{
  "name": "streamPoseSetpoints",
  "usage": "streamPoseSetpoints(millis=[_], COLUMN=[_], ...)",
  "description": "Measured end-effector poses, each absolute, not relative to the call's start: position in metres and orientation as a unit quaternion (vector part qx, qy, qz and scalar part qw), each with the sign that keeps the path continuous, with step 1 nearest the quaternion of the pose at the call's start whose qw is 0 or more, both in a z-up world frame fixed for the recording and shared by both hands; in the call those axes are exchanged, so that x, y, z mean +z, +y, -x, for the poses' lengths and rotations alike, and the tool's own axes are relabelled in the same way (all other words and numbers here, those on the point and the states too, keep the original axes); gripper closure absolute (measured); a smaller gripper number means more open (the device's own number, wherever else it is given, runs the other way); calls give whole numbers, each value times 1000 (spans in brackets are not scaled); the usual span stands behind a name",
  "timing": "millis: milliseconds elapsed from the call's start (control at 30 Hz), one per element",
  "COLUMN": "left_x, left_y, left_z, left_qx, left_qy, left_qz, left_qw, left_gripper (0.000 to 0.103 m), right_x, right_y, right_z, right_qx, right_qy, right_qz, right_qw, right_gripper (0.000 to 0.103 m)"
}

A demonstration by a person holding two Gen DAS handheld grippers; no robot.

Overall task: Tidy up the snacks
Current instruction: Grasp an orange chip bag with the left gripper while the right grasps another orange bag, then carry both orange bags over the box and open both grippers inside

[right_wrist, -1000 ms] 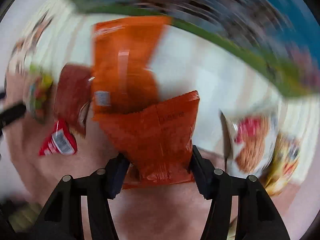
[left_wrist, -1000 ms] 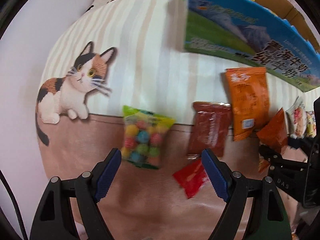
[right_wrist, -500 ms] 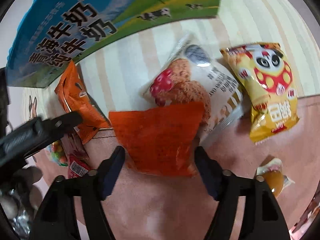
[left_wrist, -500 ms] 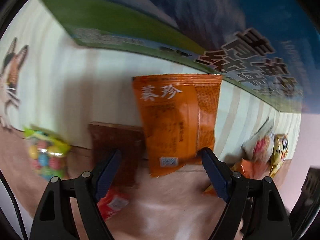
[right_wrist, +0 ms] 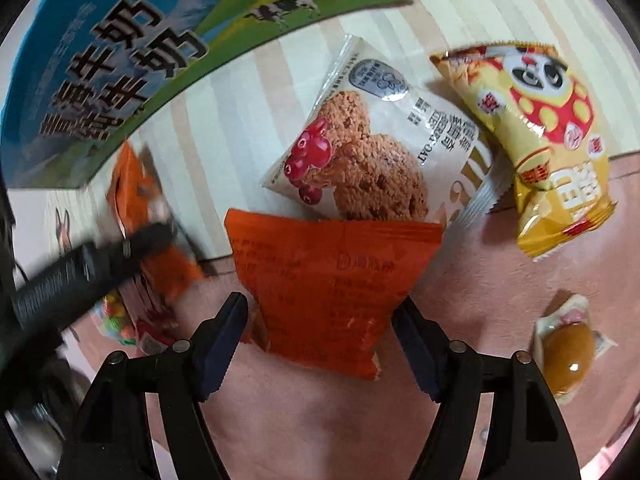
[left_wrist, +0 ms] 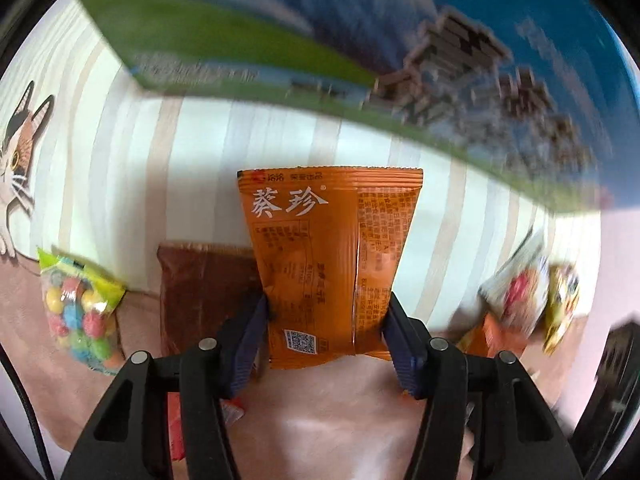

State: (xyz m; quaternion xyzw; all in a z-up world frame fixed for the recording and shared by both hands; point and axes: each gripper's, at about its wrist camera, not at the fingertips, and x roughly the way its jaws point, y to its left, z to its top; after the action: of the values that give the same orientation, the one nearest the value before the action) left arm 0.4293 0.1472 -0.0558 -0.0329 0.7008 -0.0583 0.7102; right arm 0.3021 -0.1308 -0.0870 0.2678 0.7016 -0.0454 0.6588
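Left gripper (left_wrist: 325, 334): we see its jaws closing, both pads pressing the sides of the orange packet (left_wrist: 328, 264), near the milk carton (left_wrist: 360, 40).
Right gripper (right_wrist: 320, 340): we see its jaws parted around the red packet (right_wrist: 332, 280), neither pad touching it.
Oat cookie pack (right_wrist: 360, 152): just beyond the red packet.

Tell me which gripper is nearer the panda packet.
Right. The right gripper straddles a red-orange packet just left of the panda packet; the left gripper, closing on an orange packet, sits farther left.

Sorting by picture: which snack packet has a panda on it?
The yellow packet, rightmost beside the oat-cookie packet; the red-orange packet shows only print.
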Motion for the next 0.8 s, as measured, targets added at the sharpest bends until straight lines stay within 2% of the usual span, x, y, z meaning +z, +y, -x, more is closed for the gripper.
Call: streamPoseSetpoints(millis=[67,167,400,433,467,500,600,700,733,800], left_x=[-56,-57,-66,-69,-73,-77,-85,-89,-89,-85], left_y=[149,157,160,160,161,160,160,150,147,145], left_z=[-416,-389,-349,-351,-354,-359,-373,-373,-374,-371], left_qx=[-61,-70,-93,-90,-88,-86,-81,-77,-76,-75], left_qy=[705,717,746,747,750,752,755,748,745,739], left_qz=[13,-5,-25,-25,-23,-19,-17,-22,-23,-28], left_qw=[706,694,659,658,655,653,650,658,662,669], left_gripper=[49,49,47,46,46,45,45,46,47,50], right_x=[-90,-90,-84,-84,-85,-86,-96,-99,-100,-99], right_y=[-129,-123,-98,-97,-98,-101,-114,-115,-115,-106], right_z=[-305,-300,-272,-270,-268,-267,-261,-257,-257,-253], right_qx=[-48,-33,21,21,17,9,-8,-14,-15,-15], right_qy=[702,716,768,769,768,765,761,756,755,752], right_qz=[-258,-226,-138,-137,-141,-151,-184,-185,-181,-170], right_qw=[662,660,625,624,625,626,622,627,630,637], right_gripper=[42,47,48,44,36,34,33,35,43,48])
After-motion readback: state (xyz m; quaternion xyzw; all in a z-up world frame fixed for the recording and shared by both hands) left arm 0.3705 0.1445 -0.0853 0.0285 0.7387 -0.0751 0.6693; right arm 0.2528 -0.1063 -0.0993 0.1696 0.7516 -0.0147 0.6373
